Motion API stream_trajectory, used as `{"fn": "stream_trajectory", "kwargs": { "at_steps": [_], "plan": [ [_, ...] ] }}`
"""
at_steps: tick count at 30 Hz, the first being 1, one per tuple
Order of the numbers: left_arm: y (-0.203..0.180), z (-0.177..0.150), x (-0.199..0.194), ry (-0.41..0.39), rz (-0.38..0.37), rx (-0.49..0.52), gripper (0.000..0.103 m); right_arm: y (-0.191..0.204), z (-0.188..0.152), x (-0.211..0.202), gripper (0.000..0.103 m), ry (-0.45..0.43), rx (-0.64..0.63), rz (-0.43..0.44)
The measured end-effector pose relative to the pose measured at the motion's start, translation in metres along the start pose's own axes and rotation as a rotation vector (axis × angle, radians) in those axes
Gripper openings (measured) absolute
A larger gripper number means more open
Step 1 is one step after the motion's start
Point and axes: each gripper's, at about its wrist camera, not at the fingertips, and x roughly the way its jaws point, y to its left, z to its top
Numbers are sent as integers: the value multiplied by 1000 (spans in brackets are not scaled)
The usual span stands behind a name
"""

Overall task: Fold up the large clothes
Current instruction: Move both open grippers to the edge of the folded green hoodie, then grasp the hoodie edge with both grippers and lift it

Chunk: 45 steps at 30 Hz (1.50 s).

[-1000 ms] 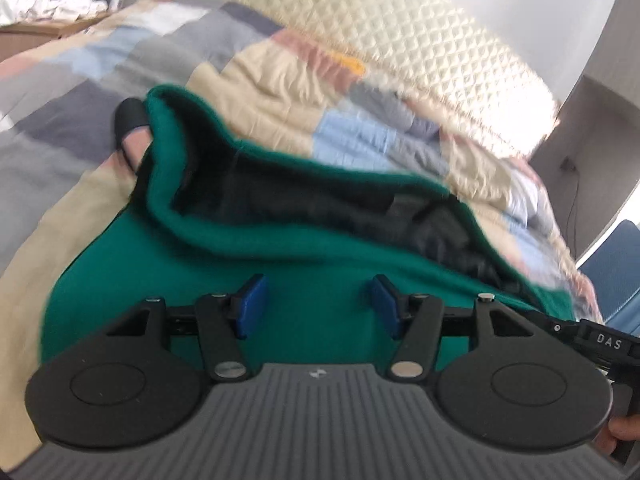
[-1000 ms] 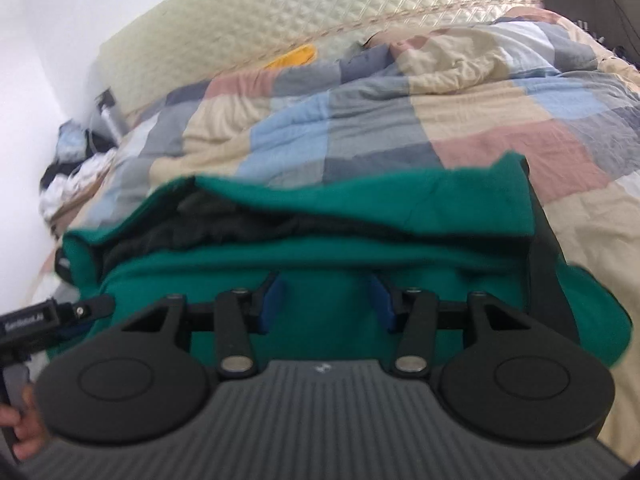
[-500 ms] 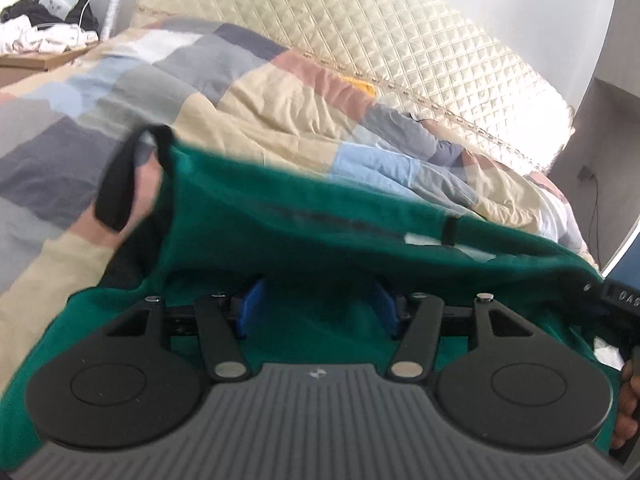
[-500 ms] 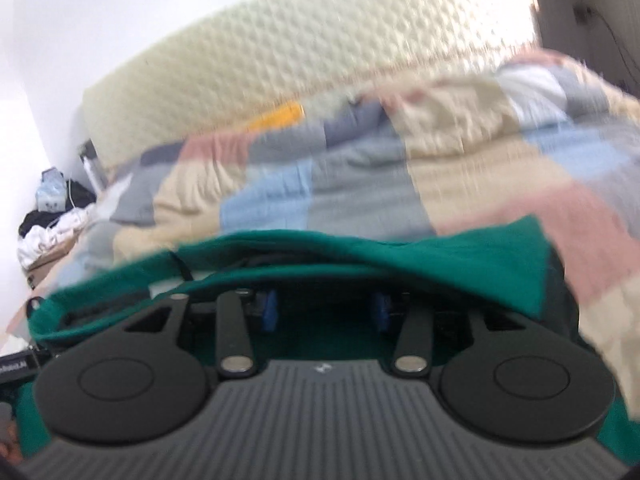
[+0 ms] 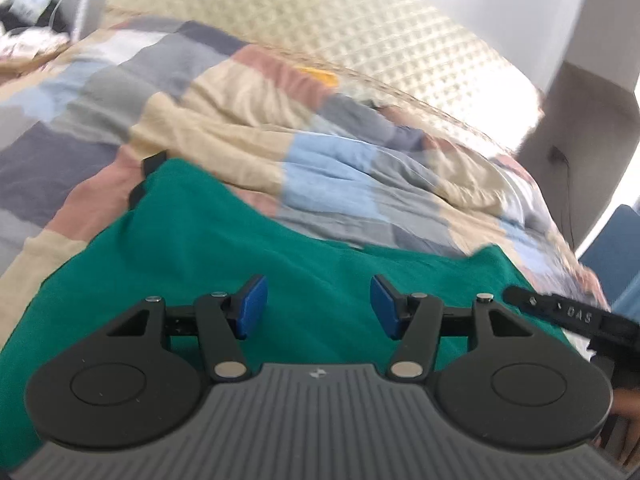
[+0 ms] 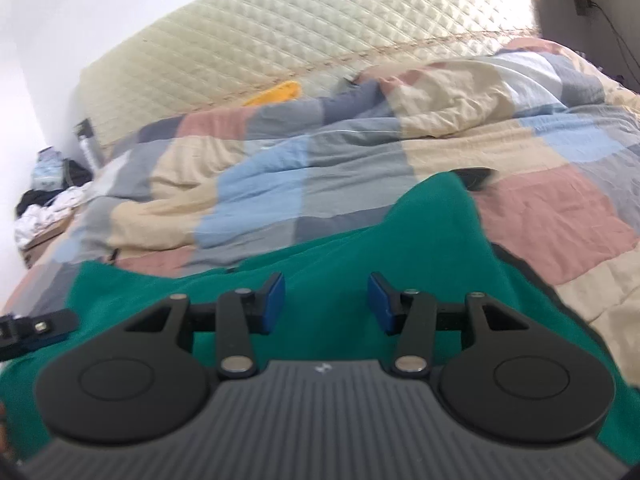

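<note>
A large green garment lies spread on the bed, its green side up, with a black trim piece poking out at its far left corner. My left gripper hovers open over the cloth; nothing sits between its blue pads. In the right wrist view the same garment runs under my right gripper, whose jaws are opening with only the cloth beneath showing in the gap. A black trim piece shows at its far right corner. Each gripper's tip shows at the edge of the other's view.
A patchwork quilt covers the bed, bunched up toward the quilted cream headboard. A yellow item lies by the headboard. A bedside table piled with clothes stands on the left, a blue chair on the right.
The garment's raised upper layer, which showed the black lining, has come down and now lies flat, green side up. Both grippers have moved across the bed with it.
</note>
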Motion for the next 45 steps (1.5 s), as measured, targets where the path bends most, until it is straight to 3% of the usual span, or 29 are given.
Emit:
{"fn": "stream_trajectory", "kwargs": {
  "at_steps": [6,10,18,24,32,38,45],
  "plan": [
    [-36,-16,-25,11,5,102,63,28,-6,-33,50,-29,-71,58],
    [-43,-25,-35,28,5,111,63,41,-18,-48,50,10,-94,96],
    [-33,-44,-21,66,12,97,65,51,-40,-21,49,101,-162,115],
    [-30,-50,-7,93,27,83,66,61,-53,-13,49,96,-229,83],
    [-41,-54,-30,32,78,86,65,61,-50,-18,50,94,-218,82],
    [-29,-56,-78,6,76,-26,66,43,-44,-53,50,66,-73,134],
    [8,-70,-131,59,2,-307,67,33,-41,-99,50,96,42,127]
  ]
}}
